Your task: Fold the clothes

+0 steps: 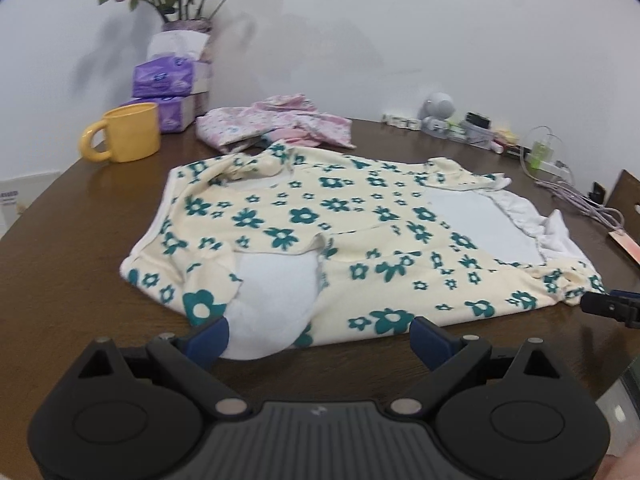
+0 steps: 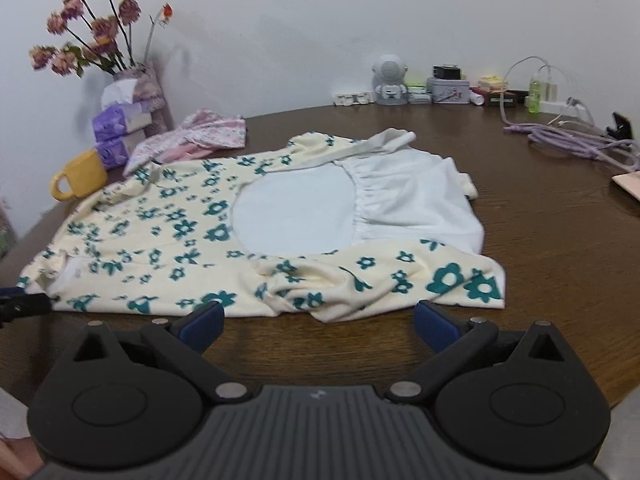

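Left wrist view: both grippers' fingers (image 1: 208,338) wide apart, empty, just beside floral garment (image 1: 340,216) edge.

We are finding no legible text. The purple tissue packs (image 1: 172,80) are showing a blue logo too blurred to read; the white card (image 1: 10,200) at the left edge is bearing indistinct dark lettering.
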A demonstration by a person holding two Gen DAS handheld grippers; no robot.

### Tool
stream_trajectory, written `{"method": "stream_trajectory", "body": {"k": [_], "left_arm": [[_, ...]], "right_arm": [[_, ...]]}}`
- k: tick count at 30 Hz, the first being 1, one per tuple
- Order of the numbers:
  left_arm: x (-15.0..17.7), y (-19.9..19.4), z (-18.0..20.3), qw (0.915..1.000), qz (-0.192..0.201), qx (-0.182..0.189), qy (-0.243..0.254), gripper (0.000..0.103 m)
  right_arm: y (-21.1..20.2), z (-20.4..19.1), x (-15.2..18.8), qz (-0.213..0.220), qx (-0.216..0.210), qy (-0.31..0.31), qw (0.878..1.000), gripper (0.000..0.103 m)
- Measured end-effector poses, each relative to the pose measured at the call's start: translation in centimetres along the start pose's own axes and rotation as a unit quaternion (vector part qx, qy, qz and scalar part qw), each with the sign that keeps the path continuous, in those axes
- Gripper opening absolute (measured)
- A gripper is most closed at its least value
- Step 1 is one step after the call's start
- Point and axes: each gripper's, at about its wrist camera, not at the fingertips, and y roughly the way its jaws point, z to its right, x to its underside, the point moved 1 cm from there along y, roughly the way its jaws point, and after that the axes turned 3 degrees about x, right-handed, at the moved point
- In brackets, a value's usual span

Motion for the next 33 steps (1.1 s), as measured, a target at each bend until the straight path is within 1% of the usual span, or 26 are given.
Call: {"method": "stream_trajectory", "body": {"k": [2,4,8,16,19,21,24,25,28,31,33], "left_arm": [[0.1,-0.1,0.0,1.0,-0.001,-0.008,-0.002,0.097],[0.2,-0.1,0.1,0.9999,-0.002,-0.01,-0.001,0.097],[0.2,-0.2,0.4,0.9999,-0.002,-0.013,0.003,0.097],[0.4,-0.4,0.2,0.9998,-0.002,-0.016,0.01,0.097],[0.4,-0.6,0.0,0.9997,-0.004,-0.013,0.021,0.095],[0.4,-0.7,-0.2,0.9993,-0.008,-0.011,0.034,0.094],[0.4,-1.3,-0.6,0.9978,-0.016,-0.018,0.061,0.091],[0.4,-1.5,-0.8,0.9971,-0.016,-0.021,0.071,0.091],[0.4,-2.2,-1.3,0.9945,-0.014,-0.026,0.1,0.09],[0.4,-2.0,-1.6,0.9898,-0.025,-0.033,0.136,0.085],[0.3,-1.4,-1.9,0.9873,-0.039,-0.034,0.151,0.079]], "right_arm": [[0.0,-0.3,0.1,-0.001,0.015,-0.008,1.0,0.102],[0.0,-0.5,0.2,-0.002,0.018,-0.014,1.0,0.102],[-0.1,-0.7,0.3,-0.002,0.013,-0.018,1.0,0.102],[-0.1,-0.2,0.4,-0.005,0.022,-0.011,1.0,0.102],[-0.3,0.1,0.5,0.004,0.024,-0.015,1.0,0.102],[-0.5,0.3,0.5,0.018,0.03,-0.029,0.999,0.102],[-1.0,0.5,0.6,0.049,0.044,-0.073,0.995,0.102],[-1.1,0.7,0.6,0.053,0.047,-0.089,0.993,0.102],[-1.2,1.2,0.6,0.059,0.05,-0.11,0.991,0.102],[-0.7,1.7,0.4,0.057,0.046,-0.116,0.991,0.102],[-0.4,1.7,0.3,0.057,0.044,-0.13,0.989,0.102]]}}
